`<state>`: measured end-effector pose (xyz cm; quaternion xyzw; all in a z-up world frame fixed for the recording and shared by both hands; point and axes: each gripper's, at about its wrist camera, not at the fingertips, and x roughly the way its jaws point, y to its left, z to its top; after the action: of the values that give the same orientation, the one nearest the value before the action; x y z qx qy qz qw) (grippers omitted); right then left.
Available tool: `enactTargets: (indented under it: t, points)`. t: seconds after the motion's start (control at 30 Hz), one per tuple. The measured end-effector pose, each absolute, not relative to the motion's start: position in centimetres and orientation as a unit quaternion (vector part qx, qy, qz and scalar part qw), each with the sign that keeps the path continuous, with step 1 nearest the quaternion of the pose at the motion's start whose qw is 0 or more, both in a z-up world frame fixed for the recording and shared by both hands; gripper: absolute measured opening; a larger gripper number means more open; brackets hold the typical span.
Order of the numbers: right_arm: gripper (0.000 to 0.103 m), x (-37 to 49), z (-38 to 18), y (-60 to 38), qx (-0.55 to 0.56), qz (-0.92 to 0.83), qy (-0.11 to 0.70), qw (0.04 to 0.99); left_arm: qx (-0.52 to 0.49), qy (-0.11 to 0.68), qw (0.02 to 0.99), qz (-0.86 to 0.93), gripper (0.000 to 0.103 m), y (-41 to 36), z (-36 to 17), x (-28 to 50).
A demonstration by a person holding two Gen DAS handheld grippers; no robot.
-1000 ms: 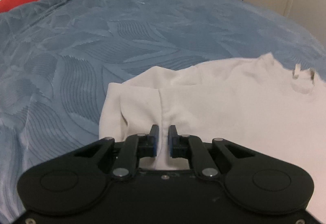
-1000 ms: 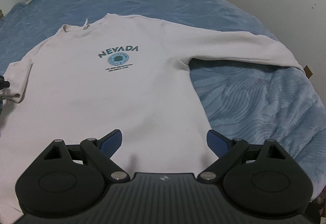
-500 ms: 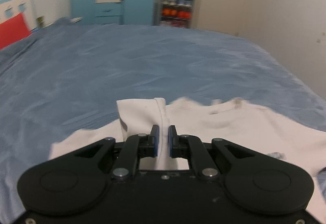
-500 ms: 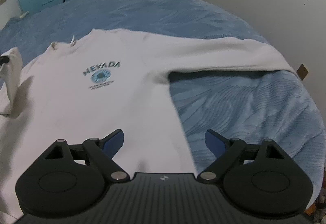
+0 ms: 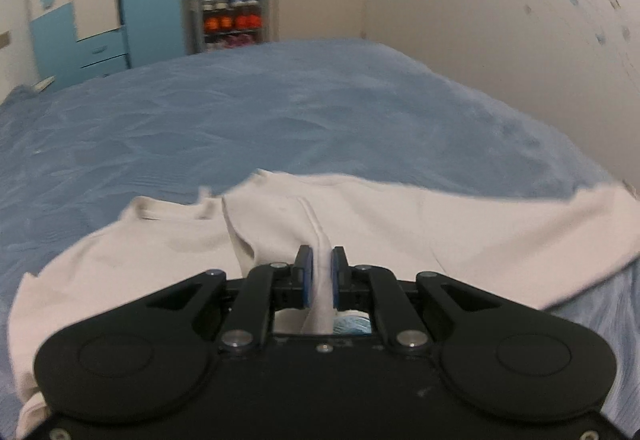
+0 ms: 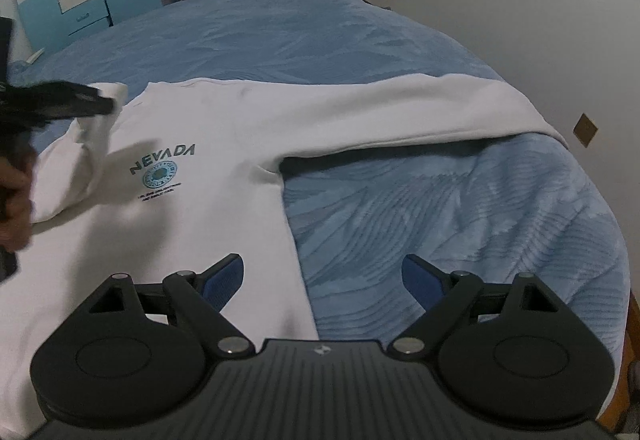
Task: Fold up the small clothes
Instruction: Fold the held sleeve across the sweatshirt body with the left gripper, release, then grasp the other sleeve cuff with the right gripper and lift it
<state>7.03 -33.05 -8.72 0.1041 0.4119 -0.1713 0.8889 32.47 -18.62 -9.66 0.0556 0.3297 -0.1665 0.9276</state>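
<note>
**Sleeve pinched on one side, other tongs spread**

Left gripper (image 5: pixel 320 272) sits at lower centre of its view, blue pads clamped on a fold of the white sweatshirt (image 6: pixel 224 167), holding its sleeve (image 5: pixel 280 224) raised above the chest. In the right wrist view that gripper shows blurred at the upper left edge, the sweatshirt spreads across the middle of the blue bedspread (image 6: pixel 460 207), and the right gripper (image 6: pixel 322 280), at lower centre, hovers with fingers wide apart over the shirt's side edge.

"NEVADA" on sweatshirt (image 6: pixel 192 207) chest.
</note>
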Motion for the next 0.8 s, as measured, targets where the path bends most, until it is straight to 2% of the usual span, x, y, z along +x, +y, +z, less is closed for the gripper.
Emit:
enactTargets:
  t: [0.03, 0.1, 0.23, 0.43, 0.67, 0.8]
  points:
    - [0.103, 7.1, -8.9, -33.2, 0.105, -0.173, 0.414, 0.888, 0.069, 0.332, 0.925, -0.173, 0.010, -19.6, -10.6, 32.6]
    - [0.103, 7.1, -9.2, -33.4, 0.104, -0.175, 0.418, 0.885, 0.095, 0.343, 0.916, -0.187, 0.042, -20.5, -12.1, 33.1]
    - [0.103, 6.9, -9.5, -33.7, 0.101, -0.179, 0.422, 0.883, 0.120, 0.347, 0.910, -0.192, 0.043, -20.8, -13.5, 32.9]
    - [0.103, 7.7, -9.5, -34.1, 0.109, -0.180, 0.418, 0.884, 0.089, 0.361, 0.912, -0.170, 0.051, -18.9, -13.6, 33.5]
    - [0.103, 9.7, -8.0, -34.1, 0.048, -0.198, 0.365, 0.908, 0.102, 0.345, 0.928, -0.092, 0.054, -16.4, -11.6, 31.2]
    - [0.103, 9.5, -8.2, -39.2, 0.075, -0.225, 0.331, 0.913, 0.076, 0.349, 0.930, -0.085, 0.055, -13.8, -11.7, 30.5]
